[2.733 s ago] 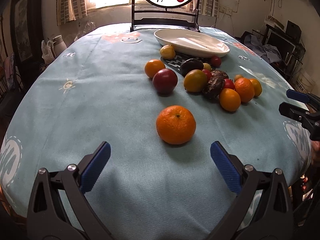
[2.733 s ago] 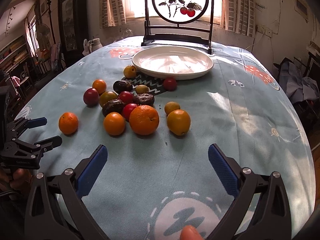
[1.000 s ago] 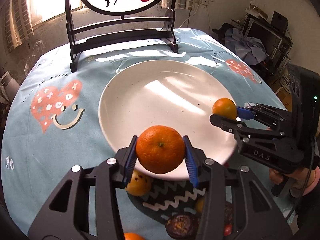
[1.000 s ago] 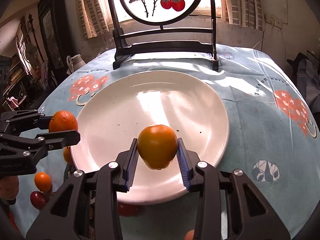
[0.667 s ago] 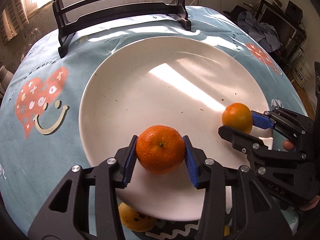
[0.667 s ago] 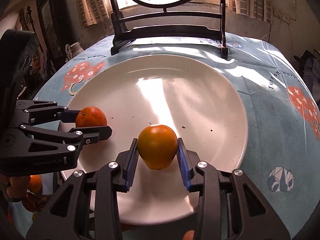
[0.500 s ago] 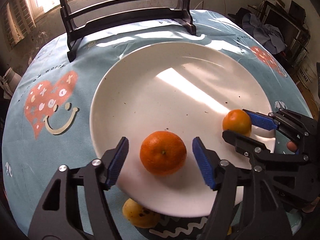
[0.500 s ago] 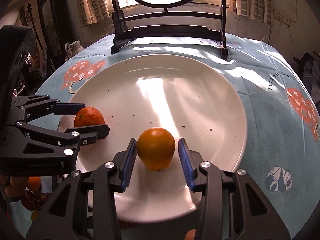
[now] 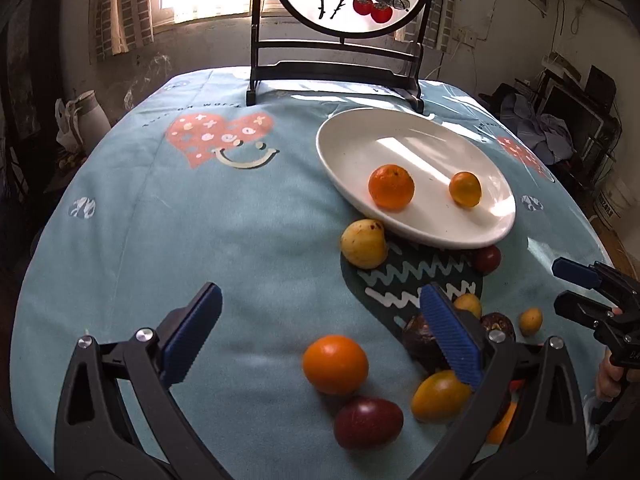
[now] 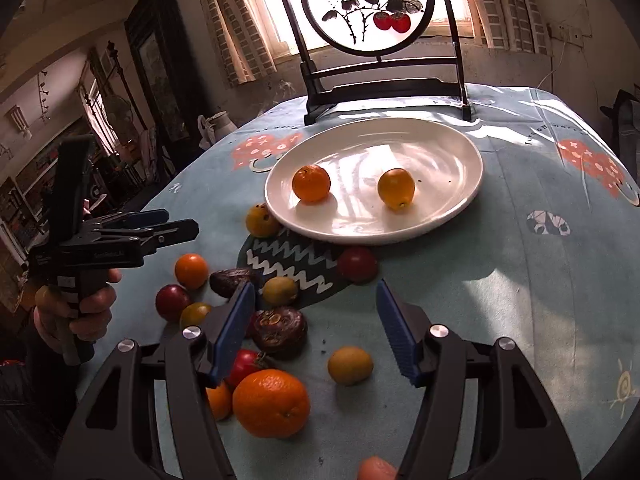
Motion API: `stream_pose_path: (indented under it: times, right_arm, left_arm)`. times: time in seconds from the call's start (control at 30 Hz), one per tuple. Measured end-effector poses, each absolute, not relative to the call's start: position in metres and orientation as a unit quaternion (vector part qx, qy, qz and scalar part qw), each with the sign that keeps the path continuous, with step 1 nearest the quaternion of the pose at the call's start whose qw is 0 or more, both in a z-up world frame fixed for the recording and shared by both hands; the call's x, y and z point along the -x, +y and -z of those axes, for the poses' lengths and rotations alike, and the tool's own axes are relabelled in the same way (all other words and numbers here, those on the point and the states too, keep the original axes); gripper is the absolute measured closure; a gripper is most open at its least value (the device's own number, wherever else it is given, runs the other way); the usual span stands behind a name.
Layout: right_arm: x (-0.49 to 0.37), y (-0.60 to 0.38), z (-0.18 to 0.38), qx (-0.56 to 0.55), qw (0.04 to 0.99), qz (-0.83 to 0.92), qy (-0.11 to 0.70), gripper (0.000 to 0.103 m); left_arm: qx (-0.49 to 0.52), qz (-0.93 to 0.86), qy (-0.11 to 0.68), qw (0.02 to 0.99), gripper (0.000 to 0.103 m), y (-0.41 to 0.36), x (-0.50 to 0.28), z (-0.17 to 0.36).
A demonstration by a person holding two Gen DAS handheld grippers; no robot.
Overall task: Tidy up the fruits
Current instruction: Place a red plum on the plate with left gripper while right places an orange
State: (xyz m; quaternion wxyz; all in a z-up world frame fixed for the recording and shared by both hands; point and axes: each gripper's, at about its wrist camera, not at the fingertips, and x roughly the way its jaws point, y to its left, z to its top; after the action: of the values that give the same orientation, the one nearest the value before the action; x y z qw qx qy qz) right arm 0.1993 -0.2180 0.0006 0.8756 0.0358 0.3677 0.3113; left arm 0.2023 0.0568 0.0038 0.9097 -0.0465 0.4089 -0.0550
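A white plate holds an orange mandarin and a smaller yellow-orange fruit. My left gripper is open and empty above the cloth, with an orange and a dark red plum just below it. My right gripper is open and empty over a dark wrinkled fruit and a small yellow fruit. A large orange lies near its left finger. Each gripper shows in the other's view: the right one, the left one.
Several loose fruits lie in front of the plate: a yellow pear-like fruit against its rim, a red one, an orange. A dark wooden stand with a round painted panel rises behind the plate. The round table has a light-blue cloth.
Both grippers opened fully, left the mandarin and the yellow-orange fruit on the plate, and drew back from it to over the loose fruits.
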Motion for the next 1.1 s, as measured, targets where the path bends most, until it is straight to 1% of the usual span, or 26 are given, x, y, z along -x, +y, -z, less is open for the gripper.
stream_pose_path:
  times: [0.07,0.17,0.23,0.37,0.47,0.57,0.67,0.83,0.9,1.03,1.1]
  right_arm:
    - [-0.184,-0.218,-0.001,-0.041,0.866,-0.332,0.371,0.039]
    - [-0.165,-0.213,0.003,-0.026,0.858,-0.341,0.383,0.039]
    - [-0.160,-0.211,0.010,-0.019,0.855,-0.335,0.395,0.039]
    - [-0.162,-0.215,0.021,-0.041,0.849,-0.324,0.416,0.039]
    - [-0.165,-0.215,0.026,-0.043,0.843,-0.320,0.429,0.039]
    - [-0.168,-0.213,0.031,-0.042,0.839,-0.312,0.444,0.039]
    - [-0.174,-0.212,0.039,-0.046,0.831,-0.304,0.464,0.039]
    - [-0.172,-0.211,0.039,-0.047,0.829,-0.311,0.462,0.039]
    - [-0.172,-0.210,0.040,-0.049,0.827,-0.312,0.464,0.043]
    - [-0.174,-0.212,0.040,-0.054,0.827,-0.311,0.466,0.047]
    - [-0.175,-0.214,0.040,-0.071,0.822,-0.322,0.465,0.056]
  left_arm:
    - [0.069,0.070,0.412,0.906,0.002,0.066,-0.189,0.005]
    - [0.059,0.079,0.428,0.899,0.002,0.069,-0.175,0.015]
    - [0.052,0.091,0.419,0.902,0.002,0.068,-0.165,0.014]
    - [0.022,0.107,0.405,0.908,0.002,0.064,-0.148,0.013]
    - [0.011,0.116,0.410,0.905,0.002,0.062,-0.141,0.017]
    - [0.009,0.116,0.419,0.900,0.002,0.064,-0.136,0.023]
    - [0.022,0.128,0.409,0.903,0.002,0.068,-0.132,0.020]
    - [0.009,0.126,0.411,0.903,0.002,0.064,-0.131,0.022]
    - [-0.001,0.129,0.408,0.904,0.002,0.060,-0.129,0.021]
    - [-0.015,0.134,0.407,0.904,0.002,0.053,-0.128,0.021]
    - [-0.017,0.135,0.408,0.903,0.002,0.051,-0.128,0.022]
